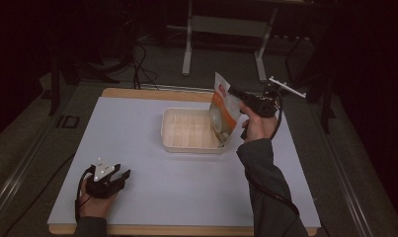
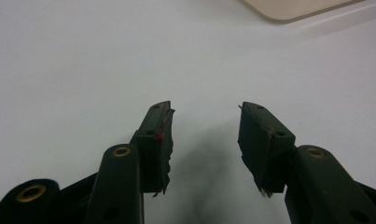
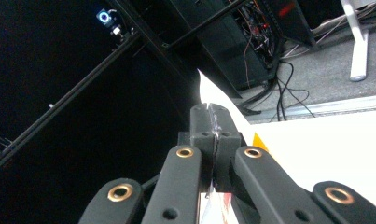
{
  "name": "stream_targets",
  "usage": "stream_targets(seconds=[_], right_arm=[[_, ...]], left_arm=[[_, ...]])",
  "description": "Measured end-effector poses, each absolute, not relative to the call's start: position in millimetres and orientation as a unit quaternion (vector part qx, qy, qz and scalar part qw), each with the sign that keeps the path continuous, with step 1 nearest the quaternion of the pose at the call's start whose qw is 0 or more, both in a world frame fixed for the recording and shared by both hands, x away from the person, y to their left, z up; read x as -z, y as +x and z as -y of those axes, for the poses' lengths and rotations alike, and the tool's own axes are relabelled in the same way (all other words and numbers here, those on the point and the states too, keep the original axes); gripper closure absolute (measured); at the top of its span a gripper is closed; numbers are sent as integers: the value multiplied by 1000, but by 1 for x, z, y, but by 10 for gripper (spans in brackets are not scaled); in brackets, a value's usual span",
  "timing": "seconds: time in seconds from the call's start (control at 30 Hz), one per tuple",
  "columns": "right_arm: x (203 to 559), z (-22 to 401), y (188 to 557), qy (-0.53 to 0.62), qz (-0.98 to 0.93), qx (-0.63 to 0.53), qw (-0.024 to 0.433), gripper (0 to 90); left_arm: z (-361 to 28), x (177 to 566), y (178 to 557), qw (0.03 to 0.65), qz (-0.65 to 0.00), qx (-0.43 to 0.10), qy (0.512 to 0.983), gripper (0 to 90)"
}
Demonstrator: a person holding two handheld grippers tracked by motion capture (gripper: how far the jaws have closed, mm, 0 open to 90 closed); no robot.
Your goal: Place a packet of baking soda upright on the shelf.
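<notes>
While the left gripper [image 1: 118, 176] rests agape near the worktop's [image 1: 137, 128] front-left corner, the right gripper [image 1: 234, 92] pinches an orange-and-white pouch [image 1: 221, 111] over the tray's [image 1: 186, 129] right edge.

Left claw [image 2: 205, 135] agape, right claw [image 3: 215, 122] clamped

No legible text, labels or numbers.

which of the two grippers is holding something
The right gripper, raised beside the shallow tray, is clamped on the top edge of an orange-and-white pouch. The left gripper rests open on the table, holding nothing.
</notes>
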State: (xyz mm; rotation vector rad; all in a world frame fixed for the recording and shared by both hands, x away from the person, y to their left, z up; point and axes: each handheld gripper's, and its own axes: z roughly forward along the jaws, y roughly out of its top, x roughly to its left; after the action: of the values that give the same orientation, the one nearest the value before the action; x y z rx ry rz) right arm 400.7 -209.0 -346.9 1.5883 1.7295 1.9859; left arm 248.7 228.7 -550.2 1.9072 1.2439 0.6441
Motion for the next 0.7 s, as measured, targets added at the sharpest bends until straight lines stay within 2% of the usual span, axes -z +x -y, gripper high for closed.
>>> stream_targets(seconds=[0.7], right_arm=[[359, 204, 410, 550, -519, -653, 40, 900]], left_arm=[[-229, 550, 249, 380, -486, -251, 746, 547]])
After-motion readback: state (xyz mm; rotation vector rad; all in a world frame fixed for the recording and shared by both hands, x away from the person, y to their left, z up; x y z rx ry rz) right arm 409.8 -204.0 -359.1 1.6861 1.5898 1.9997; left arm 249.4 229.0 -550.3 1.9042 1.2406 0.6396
